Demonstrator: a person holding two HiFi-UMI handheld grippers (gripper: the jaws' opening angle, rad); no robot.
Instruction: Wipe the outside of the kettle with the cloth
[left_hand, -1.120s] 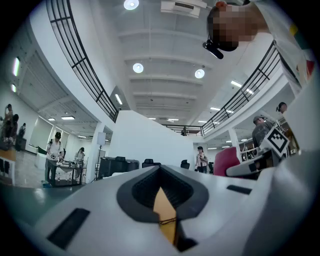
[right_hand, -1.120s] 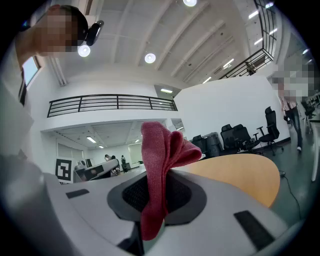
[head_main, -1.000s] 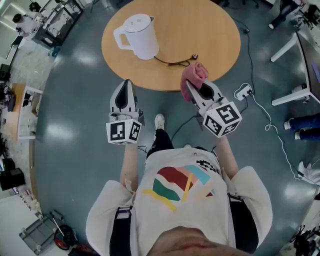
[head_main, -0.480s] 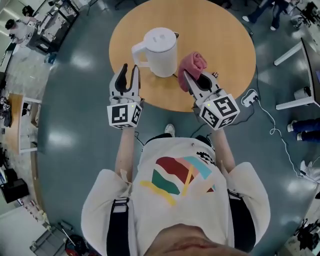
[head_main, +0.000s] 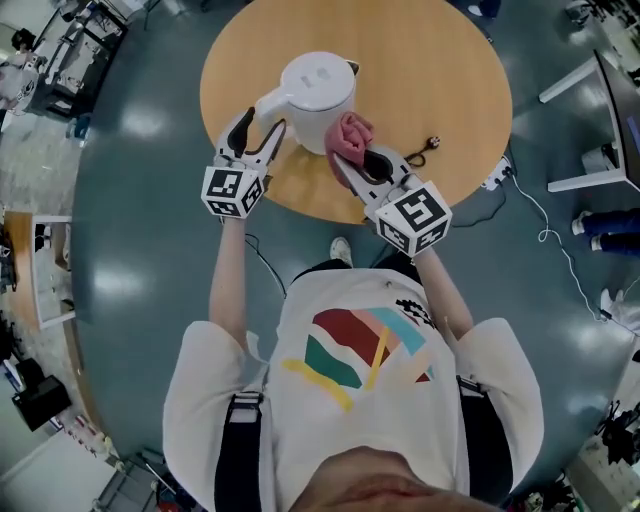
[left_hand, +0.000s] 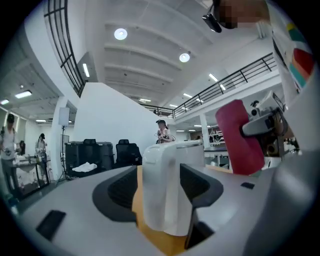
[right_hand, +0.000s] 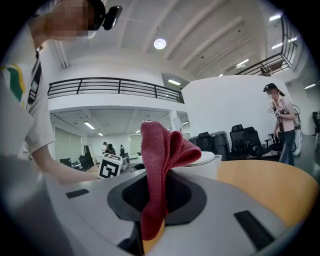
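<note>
The left gripper (head_main: 258, 128) sits at the kettle's (head_main: 318, 95) 8 o'clock. Its jaws are opening with the handle (left_hand: 162, 190) between them, and table shows in the gap beside one pad, so it has no grip yet.

The kettle stands upright on the round table (head_main: 440, 60), a little toward 9 o'clock of its middle, with the lid on.

At the kettle's 5 o'clock the red cloth (head_main: 350, 135) sits right against the wall. I cannot tell whether it touches. The right gripper's (head_main: 357, 162) jaws are pinched on it, with a bunched fold standing up past the tips. A plug (head_main: 434, 143) lies at 3 o'clock, near the table edge.

My judgement is that wiping has not begun: steadying the kettle and rubbing all round are left.

No brand or wording is readable on the kettle. The gripper cubes carry only black-and-white square markers.
</note>
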